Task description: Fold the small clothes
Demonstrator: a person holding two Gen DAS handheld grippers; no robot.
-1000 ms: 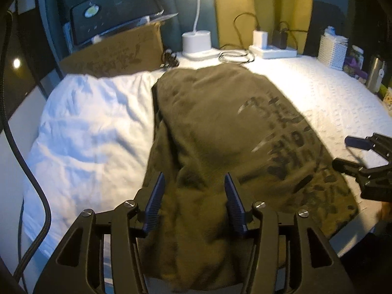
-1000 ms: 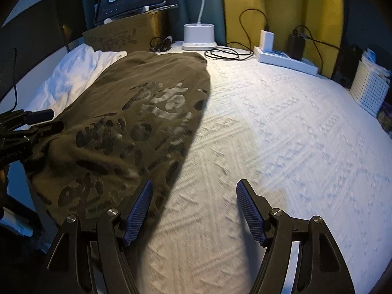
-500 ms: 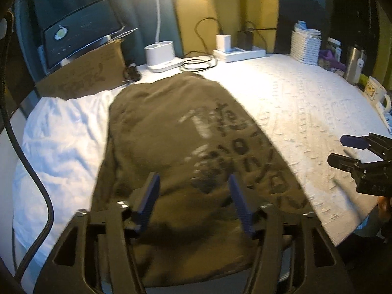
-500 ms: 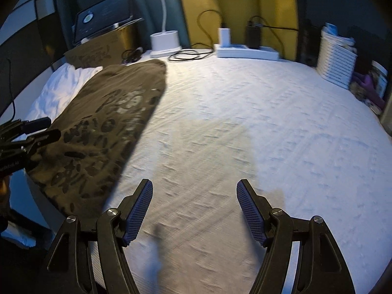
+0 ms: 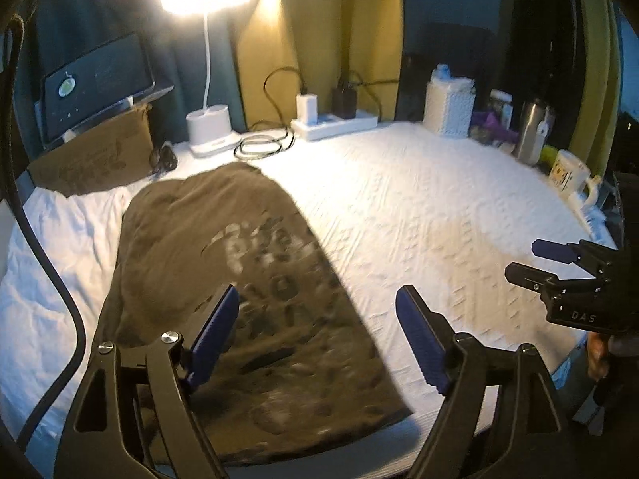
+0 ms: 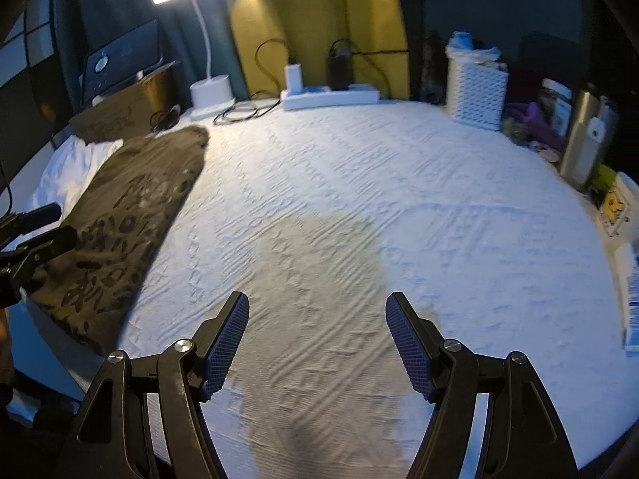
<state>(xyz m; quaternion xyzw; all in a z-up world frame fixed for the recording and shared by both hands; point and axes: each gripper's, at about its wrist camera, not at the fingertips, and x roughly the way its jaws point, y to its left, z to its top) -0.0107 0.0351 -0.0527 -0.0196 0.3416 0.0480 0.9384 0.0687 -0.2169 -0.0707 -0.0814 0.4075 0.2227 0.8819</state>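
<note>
- An olive printed garment [image 5: 223,279] is laid flat along the left side of the table [image 5: 419,207], partly over a white cloth [image 5: 52,263] at the table's left edge.
- Its long axis is seen to run from the near edge toward the far-left corner, where a lamp base [image 5: 208,129] is stood.
- The left hand-held gripper [image 5: 315,343] is held above the garment's near end; its jaws are opening, and nothing is caught between them.
- The right hand-held gripper [image 6: 317,343] is held with jaws apart and empty over bare table, with the garment well off to its left.
- The left one is judged the nearer; for a joint fold, the right would have to be brought across toward the garment's near right corner.
</note>
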